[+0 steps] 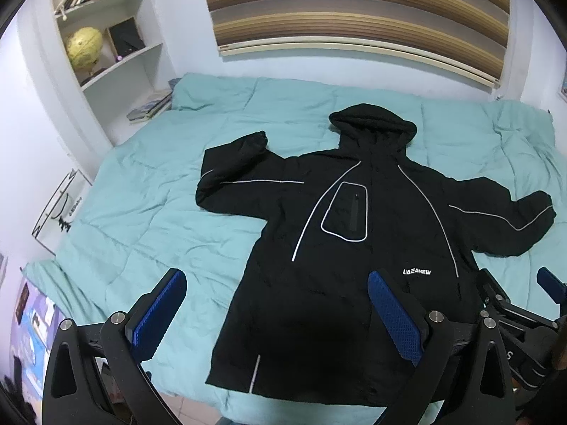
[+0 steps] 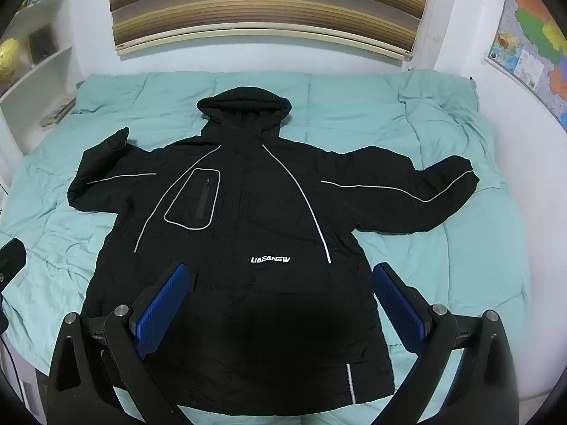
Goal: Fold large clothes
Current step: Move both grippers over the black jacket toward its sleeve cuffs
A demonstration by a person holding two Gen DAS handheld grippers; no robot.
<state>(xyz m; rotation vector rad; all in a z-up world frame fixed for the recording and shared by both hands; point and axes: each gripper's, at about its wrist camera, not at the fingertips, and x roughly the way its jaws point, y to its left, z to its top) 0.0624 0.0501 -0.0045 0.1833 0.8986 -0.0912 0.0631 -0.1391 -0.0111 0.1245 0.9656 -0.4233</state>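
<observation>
A black hooded jacket (image 1: 354, 212) with white piping lies flat and face up on the bed, sleeves spread to both sides, hood toward the far wall; it also shows in the right wrist view (image 2: 262, 212). My left gripper (image 1: 276, 283) is open and empty, held above the jacket's lower left hem. My right gripper (image 2: 283, 276) is open and empty, held above the jacket's lower middle. The right gripper also shows at the right edge of the left wrist view (image 1: 510, 283).
The teal quilt (image 1: 141, 194) covers the bed (image 2: 443, 141). A white bookshelf (image 1: 117, 53) with a yellow globe (image 1: 85, 46) stands at the far left. A striped blind (image 2: 265, 3) hangs on the far wall. A map (image 2: 531, 42) hangs on the right wall.
</observation>
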